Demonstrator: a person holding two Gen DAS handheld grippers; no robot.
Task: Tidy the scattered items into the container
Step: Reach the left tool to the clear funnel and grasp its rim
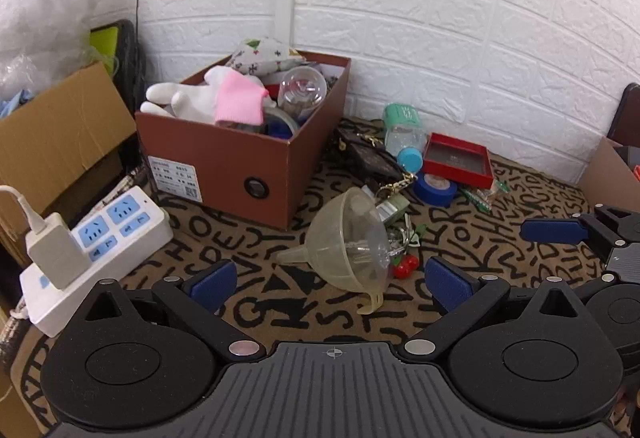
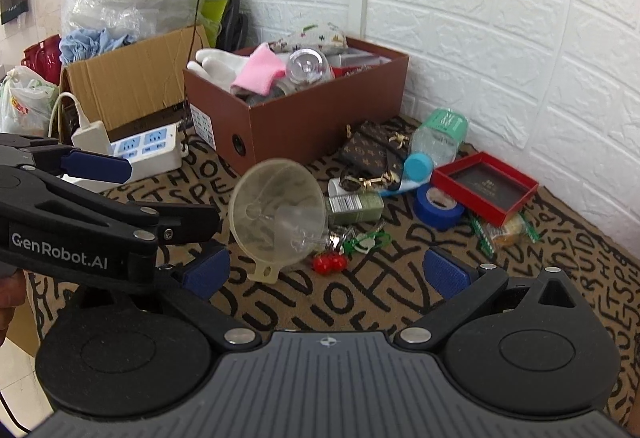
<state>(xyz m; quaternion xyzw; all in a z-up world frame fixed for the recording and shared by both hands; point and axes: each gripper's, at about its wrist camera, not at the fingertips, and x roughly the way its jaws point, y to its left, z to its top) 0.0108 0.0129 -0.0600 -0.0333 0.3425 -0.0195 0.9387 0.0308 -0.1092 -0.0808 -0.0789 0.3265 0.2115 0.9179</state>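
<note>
A brown shoebox (image 1: 224,165) (image 2: 320,117) stands on the patterned rug, filled with a white glove, pink cloth and a clear globe. A translucent funnel (image 1: 348,238) (image 2: 276,213) lies on its side in front of it, between the fingers of my open, empty left gripper (image 1: 332,278). My right gripper (image 2: 326,266) is open and empty, near the funnel. Beside the funnel lie red cherries with keys (image 1: 406,266) (image 2: 330,262), blue tape (image 1: 434,189) (image 2: 438,207), a red tray (image 1: 458,157) (image 2: 486,185), a bottle (image 1: 404,133) (image 2: 438,141) and a dark pouch (image 1: 368,153) (image 2: 372,149).
A white power strip (image 1: 96,246) (image 2: 148,149) with a plugged charger lies left of the shoebox. A cardboard box (image 1: 60,133) (image 2: 128,89) and plastic bags stand behind it. A white brick wall (image 1: 440,17) closes the back. Another carton (image 1: 612,169) sits far right.
</note>
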